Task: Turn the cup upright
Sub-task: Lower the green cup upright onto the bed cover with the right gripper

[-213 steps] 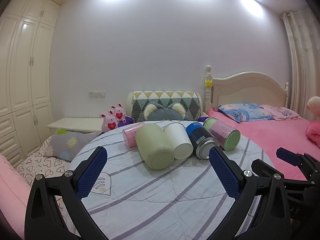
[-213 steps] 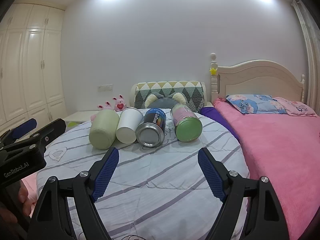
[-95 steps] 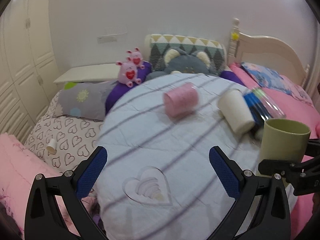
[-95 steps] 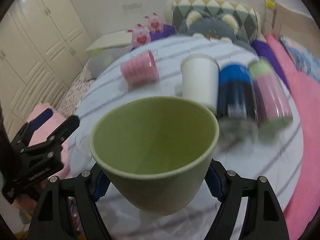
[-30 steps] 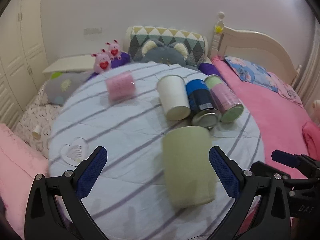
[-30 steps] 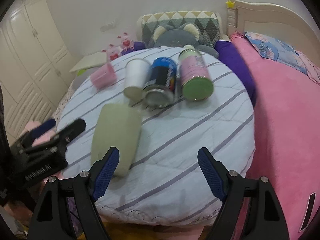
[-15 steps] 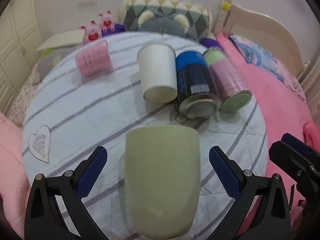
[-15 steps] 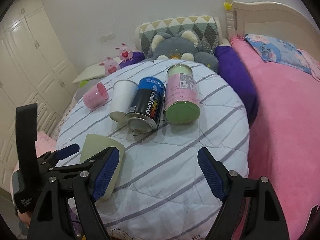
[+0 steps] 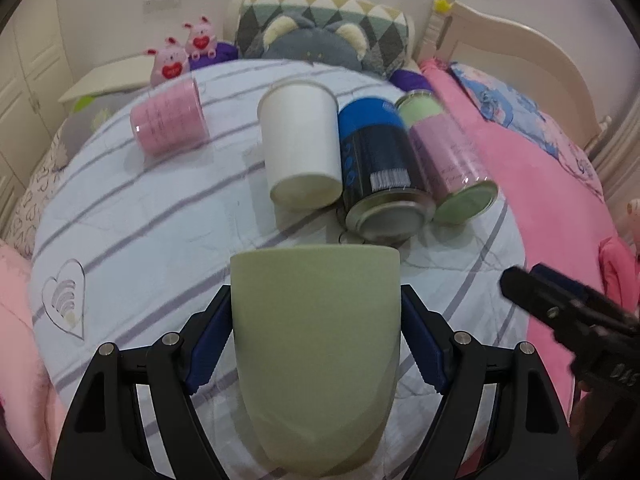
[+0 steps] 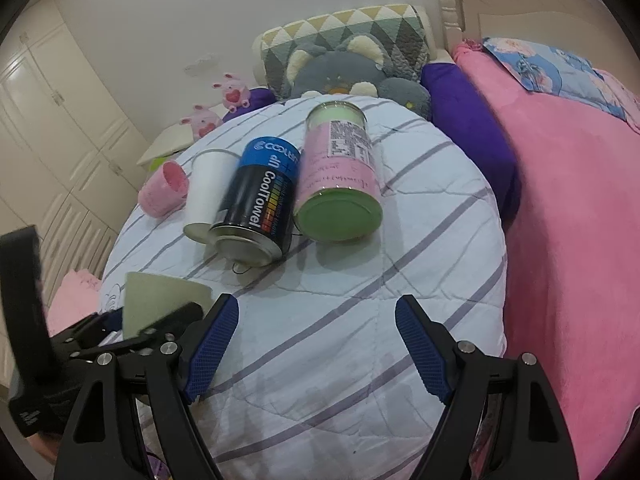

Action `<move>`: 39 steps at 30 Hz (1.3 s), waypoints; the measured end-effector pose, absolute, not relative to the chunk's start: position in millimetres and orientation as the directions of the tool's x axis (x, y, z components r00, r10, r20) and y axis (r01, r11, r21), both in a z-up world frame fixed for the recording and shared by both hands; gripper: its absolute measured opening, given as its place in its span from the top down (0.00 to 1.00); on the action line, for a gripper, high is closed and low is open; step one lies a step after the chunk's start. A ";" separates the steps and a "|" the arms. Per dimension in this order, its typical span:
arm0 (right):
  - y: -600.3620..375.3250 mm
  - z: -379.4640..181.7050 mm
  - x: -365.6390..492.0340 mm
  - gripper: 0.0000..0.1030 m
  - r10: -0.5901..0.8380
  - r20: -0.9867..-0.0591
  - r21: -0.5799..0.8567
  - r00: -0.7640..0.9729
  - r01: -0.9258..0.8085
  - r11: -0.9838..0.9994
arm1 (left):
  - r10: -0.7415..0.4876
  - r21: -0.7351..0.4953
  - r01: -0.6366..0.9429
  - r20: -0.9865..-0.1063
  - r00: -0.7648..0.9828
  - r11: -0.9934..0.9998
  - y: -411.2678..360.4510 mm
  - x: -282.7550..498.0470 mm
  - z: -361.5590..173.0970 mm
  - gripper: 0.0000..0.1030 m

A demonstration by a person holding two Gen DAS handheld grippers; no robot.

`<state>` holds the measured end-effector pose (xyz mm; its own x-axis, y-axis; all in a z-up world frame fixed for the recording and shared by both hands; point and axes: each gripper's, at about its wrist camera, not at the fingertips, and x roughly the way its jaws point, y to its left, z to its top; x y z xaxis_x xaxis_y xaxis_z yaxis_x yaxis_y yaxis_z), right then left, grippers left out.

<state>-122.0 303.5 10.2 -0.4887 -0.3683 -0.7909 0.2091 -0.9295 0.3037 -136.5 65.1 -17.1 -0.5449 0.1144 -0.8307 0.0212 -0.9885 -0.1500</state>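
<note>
A pale green cup (image 9: 316, 344) stands upright near the front edge of the round striped table (image 9: 152, 216). My left gripper (image 9: 316, 340) is shut on the green cup, its blue pads (image 9: 210, 344) pressing both sides. The cup also shows at the left of the right wrist view (image 10: 160, 296), partly hidden by the left gripper. My right gripper (image 10: 316, 348) is open and empty above the table's front, to the right of the cup. It shows at the right edge of the left wrist view (image 9: 568, 312).
Lying on their sides behind the cup are a pink cup (image 9: 170, 118), a white paper cup (image 9: 302, 152), a blue and black can (image 9: 378, 168) and a pink and green can (image 9: 448, 164). A pink bed (image 10: 576, 208) lies to the right, plush toys (image 9: 312, 44) behind.
My left gripper has closed its jaws on the green cup, which was between open fingers half a second ago. Earlier my right gripper set the cup down and let go.
</note>
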 end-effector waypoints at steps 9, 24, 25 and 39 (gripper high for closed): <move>294.8 12.4 -117.6 0.20 -0.371 -0.793 0.299 -0.483 0.221 -0.928 | 0.121 -0.153 -0.002 -0.777 -0.618 -0.988 59.7 -132.3 6.9 0.22; 294.9 20.0 -98.7 0.20 -0.340 -0.787 0.275 -0.516 0.201 -0.940 | 0.124 -0.146 -0.022 -0.744 -0.656 -0.989 58.9 -101.8 8.5 0.22; 296.2 18.9 -96.6 0.20 -0.326 -0.788 0.264 -0.522 0.192 -0.945 | 0.124 -0.146 -0.021 -0.740 -0.661 -0.989 59.3 -99.1 8.6 0.22; 297.5 0.9 -70.0 0.20 -0.259 -0.819 0.207 -0.512 0.157 -0.966 | 0.089 -0.109 -0.016 -0.706 -0.703 -0.994 67.1 -61.8 4.5 0.21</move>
